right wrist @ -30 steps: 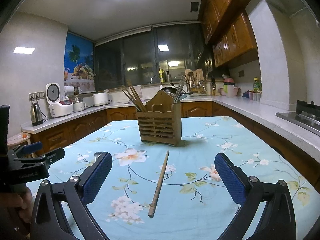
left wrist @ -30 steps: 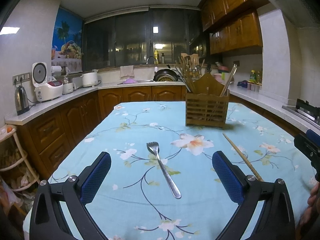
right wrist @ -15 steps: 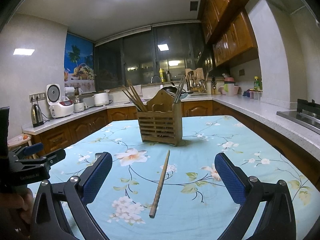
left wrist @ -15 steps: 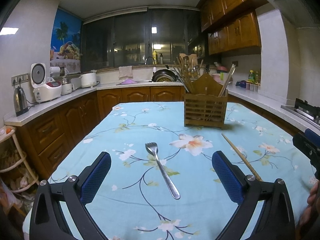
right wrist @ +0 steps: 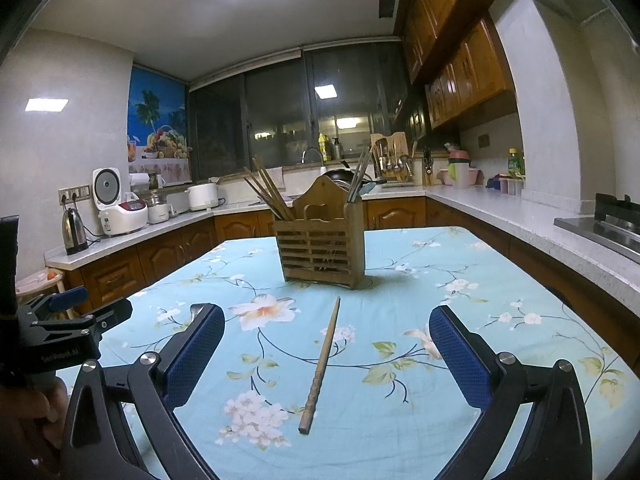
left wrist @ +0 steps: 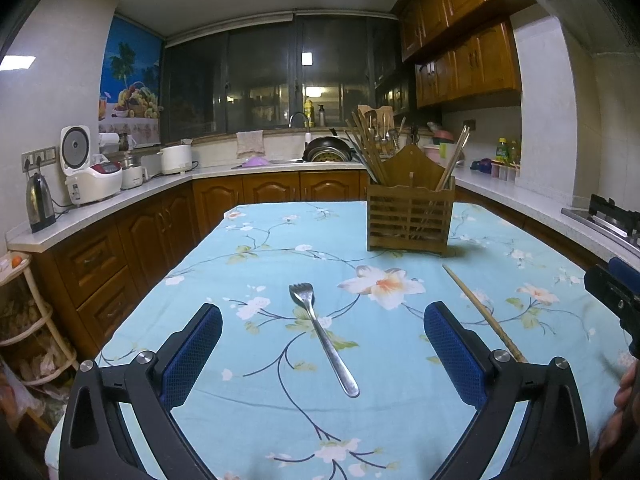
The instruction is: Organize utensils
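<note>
A metal fork [left wrist: 322,336] lies on the flowered blue tablecloth [left wrist: 280,400], tines pointing away, between the fingers of my open left gripper [left wrist: 323,328], which hovers above it. A single wooden chopstick [right wrist: 321,364] lies lengthwise on the cloth, between the fingers of my open right gripper [right wrist: 327,330], and it also shows as the chopstick [left wrist: 482,312] to the right in the left wrist view. Farther back stands a slatted wooden utensil holder [right wrist: 322,250] with several chopsticks in it; the same holder [left wrist: 410,216] is right of centre in the left wrist view.
Kitchen counters [left wrist: 120,200] with a kettle [left wrist: 40,202], rice cooker and pots ring the table. A stove [left wrist: 608,216] sits on the right counter. A wire rack [left wrist: 24,320] stands left of the table. A person's hand [right wrist: 28,416] holds the left gripper.
Both views have edged slightly; the fork, the chopstick and the holder lie where they were. Both grippers stay open.
</note>
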A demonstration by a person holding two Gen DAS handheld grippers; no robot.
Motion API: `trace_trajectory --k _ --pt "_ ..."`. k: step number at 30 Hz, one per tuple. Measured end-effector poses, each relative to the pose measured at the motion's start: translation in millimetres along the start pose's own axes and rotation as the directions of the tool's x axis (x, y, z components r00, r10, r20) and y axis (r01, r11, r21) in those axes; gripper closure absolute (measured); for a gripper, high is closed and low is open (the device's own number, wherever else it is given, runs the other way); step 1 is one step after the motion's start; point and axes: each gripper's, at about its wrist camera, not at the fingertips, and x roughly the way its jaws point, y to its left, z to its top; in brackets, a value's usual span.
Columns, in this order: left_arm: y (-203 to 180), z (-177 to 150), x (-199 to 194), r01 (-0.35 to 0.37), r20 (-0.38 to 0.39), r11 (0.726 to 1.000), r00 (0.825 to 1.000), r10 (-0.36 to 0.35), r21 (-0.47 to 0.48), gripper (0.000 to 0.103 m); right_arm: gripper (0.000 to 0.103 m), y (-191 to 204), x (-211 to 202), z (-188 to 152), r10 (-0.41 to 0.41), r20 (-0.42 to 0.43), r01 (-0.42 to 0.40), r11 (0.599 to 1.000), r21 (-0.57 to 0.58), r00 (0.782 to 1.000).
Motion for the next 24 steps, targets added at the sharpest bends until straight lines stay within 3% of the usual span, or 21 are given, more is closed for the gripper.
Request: trace_trajectory --k 24 --pt "-2.5 -0.7 0.8 0.001 0.001 1.000 1.000 -0.001 0.001 0.002 0.000 -2.0 -1.2 0.5 0.004 0.004 -0.004 1.000 0.010 1.000"
